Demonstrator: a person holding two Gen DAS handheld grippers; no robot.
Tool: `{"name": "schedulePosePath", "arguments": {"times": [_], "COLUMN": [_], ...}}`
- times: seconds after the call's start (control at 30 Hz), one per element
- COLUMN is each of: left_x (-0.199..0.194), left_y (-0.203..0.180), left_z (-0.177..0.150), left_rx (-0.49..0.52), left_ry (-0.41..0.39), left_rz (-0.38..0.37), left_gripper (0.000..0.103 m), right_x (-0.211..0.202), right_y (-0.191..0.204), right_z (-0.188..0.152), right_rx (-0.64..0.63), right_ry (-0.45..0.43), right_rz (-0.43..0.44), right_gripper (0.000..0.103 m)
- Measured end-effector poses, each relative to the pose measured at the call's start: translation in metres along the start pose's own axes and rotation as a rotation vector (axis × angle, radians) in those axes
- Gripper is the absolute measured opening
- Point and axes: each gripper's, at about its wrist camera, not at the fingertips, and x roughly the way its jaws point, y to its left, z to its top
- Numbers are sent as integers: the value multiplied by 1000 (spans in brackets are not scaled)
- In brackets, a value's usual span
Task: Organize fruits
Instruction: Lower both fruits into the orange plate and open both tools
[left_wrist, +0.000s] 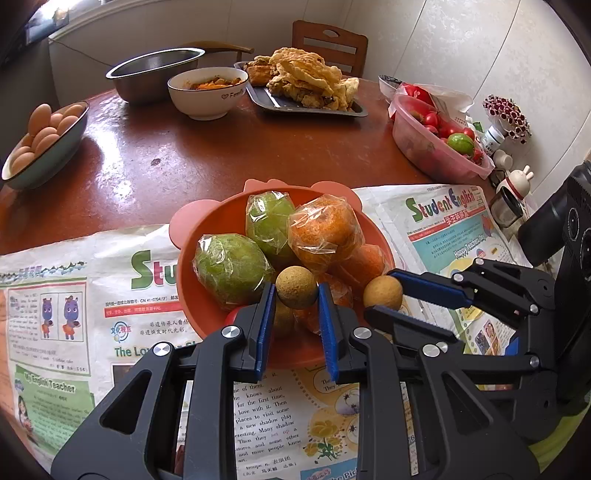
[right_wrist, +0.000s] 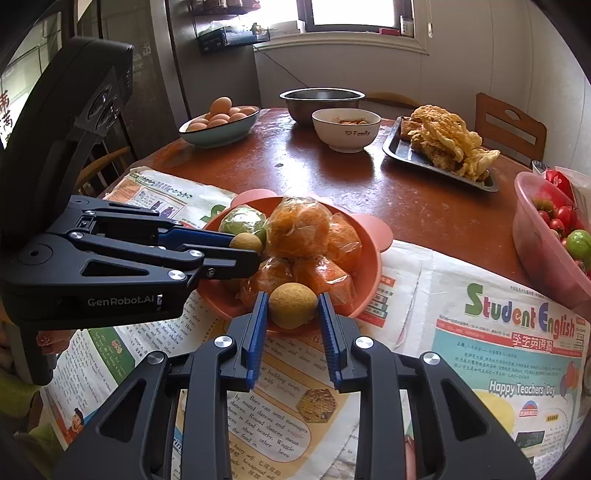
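An orange bowl (left_wrist: 207, 295) on newspaper holds plastic-wrapped green fruits (left_wrist: 229, 269) and wrapped oranges (left_wrist: 321, 232). My left gripper (left_wrist: 296, 295) is shut on a small round tan fruit (left_wrist: 296, 287) at the bowl's near rim. My right gripper (right_wrist: 293, 306) is shut on another small tan fruit (right_wrist: 293, 304) at the bowl's near edge. In the left wrist view the right gripper (left_wrist: 384, 295) comes in from the right with its fruit (left_wrist: 382, 292). In the right wrist view the left gripper (right_wrist: 245, 247) comes in from the left with its fruit (right_wrist: 245, 242).
The brown round table (left_wrist: 166, 155) carries a bowl of eggs (left_wrist: 44, 144), a steel bowl (left_wrist: 155, 74), a white bowl (left_wrist: 207, 92), a tray of fried food (left_wrist: 306, 85) and a pink tub of tomatoes (left_wrist: 436, 140). Small jars (left_wrist: 509, 184) stand at the right edge. A chair (left_wrist: 332, 44) stands behind.
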Motion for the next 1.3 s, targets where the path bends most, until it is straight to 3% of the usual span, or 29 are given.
{"name": "schedulePosePath", "arguments": {"times": [0.57, 0.7, 1.23, 1.3], "left_x": [1, 0, -15, -19], "left_y": [2, 3, 2, 1], "left_z": [1, 2, 2, 2], "left_rx": [-19, -33, -37, -33], "left_ry": [-2, -4, -32, -40], "left_rz": [-12, -32, -14, -5], "left_gripper": [16, 24, 36, 42], "right_x": [-2, -3, -15, -19], "right_y": [2, 2, 0, 0], "right_z": [-4, -5, -6, -5], "right_rx": [-15, -13, 2, 2], "right_ry": [-1, -1, -15, -21], "right_rz": [-4, -4, -30, -34], "right_gripper": [30, 31, 42, 43]}}
